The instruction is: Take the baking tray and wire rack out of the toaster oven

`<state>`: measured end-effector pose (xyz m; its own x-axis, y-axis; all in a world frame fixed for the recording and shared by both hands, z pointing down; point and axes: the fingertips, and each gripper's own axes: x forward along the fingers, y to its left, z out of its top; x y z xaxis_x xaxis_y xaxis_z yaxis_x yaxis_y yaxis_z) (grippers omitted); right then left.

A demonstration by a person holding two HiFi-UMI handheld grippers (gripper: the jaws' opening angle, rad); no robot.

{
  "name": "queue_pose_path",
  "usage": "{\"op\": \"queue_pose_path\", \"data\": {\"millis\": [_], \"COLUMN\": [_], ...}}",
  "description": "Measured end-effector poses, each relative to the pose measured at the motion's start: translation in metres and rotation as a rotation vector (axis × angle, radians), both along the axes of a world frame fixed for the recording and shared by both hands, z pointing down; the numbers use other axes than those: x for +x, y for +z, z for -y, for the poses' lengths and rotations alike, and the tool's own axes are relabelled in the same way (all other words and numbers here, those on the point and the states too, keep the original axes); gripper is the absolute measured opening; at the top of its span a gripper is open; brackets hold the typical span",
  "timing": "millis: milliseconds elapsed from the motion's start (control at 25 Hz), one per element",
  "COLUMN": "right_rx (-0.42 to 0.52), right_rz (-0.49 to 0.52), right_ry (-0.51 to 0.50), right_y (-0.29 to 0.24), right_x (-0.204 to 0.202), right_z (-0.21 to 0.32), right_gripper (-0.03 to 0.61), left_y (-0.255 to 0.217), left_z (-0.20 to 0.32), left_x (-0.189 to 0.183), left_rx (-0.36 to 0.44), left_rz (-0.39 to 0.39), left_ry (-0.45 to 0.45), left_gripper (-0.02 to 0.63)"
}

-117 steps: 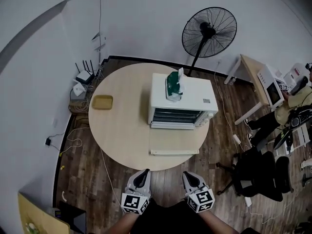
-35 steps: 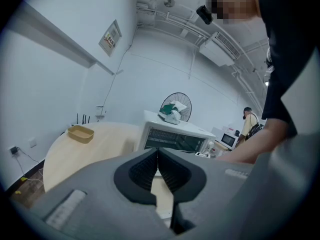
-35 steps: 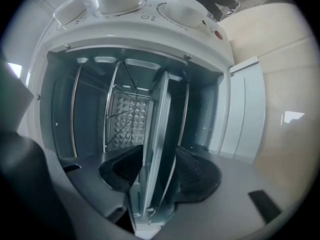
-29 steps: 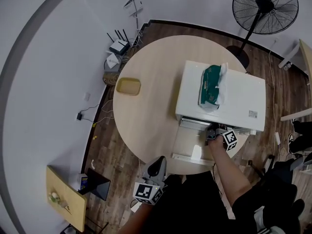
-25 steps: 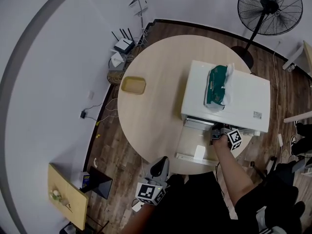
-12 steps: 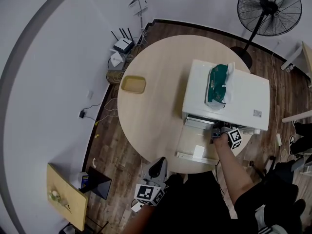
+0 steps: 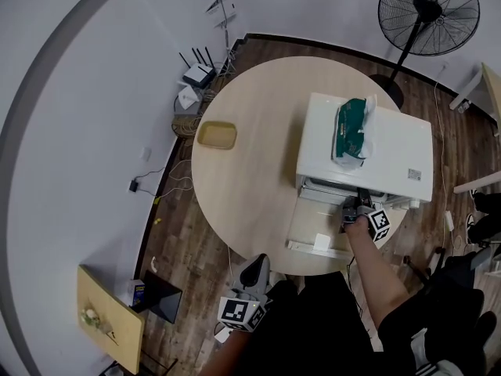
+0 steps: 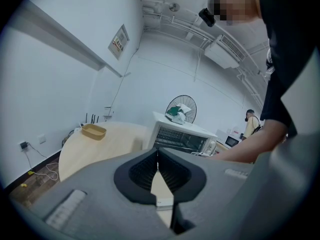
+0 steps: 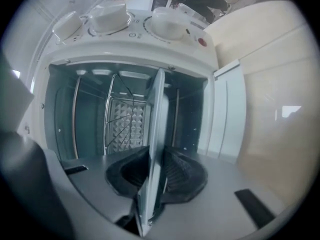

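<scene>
The right gripper (image 9: 155,160), its jaws just closing, pinches the baking tray (image 9: 159,104) by its edge at lower centre. The tray runs upward into the toaster oven (image 9: 125,61).

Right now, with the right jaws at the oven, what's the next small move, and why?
Probably pull the tray straight out over the open door. The right gripper has just been closing its jaws, and they now pinch the tray's front edge. The tray itself sits mostly inside the oven, so a level pull toward the person looks like the natural next step.
</scene>
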<state>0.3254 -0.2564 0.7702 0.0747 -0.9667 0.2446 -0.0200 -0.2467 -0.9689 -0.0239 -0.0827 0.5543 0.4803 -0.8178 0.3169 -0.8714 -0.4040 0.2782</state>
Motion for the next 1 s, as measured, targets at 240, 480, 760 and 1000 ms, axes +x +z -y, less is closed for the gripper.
{"op": "queue_pose_path", "data": {"millis": [240, 480, 760, 1000], "right_rx": [-0.001, -0.002, 0.013, 0.020], "right_rz": [0.027, 0.049, 0.071, 0.108], "right_ry": [0.013, 0.028, 0.033, 0.047], "right_y": [0.002, 0.006, 0.006, 0.004], "right_x": [-0.006, -0.009, -0.017, -0.024], "right_z": [-0.018, -0.040, -0.062, -0.083], "right_gripper": [0.060, 0.054, 0.055, 0.052], "left_y": [-0.001, -0.003, -0.007, -0.008], "left_z": [-0.012, -0.020, -0.032, -0.049], "left_x": [-0.006, -0.008, -0.013, -0.021], "left_rx": [0.003, 0.008, 0.022, 0.030], "left_rz": [-0.005, -0.011, -0.009, -0.009], "left_ry": [0.012, 0.042, 0.073, 0.089], "left_gripper": [0.017, 0.017, 0.018, 0.017]}}
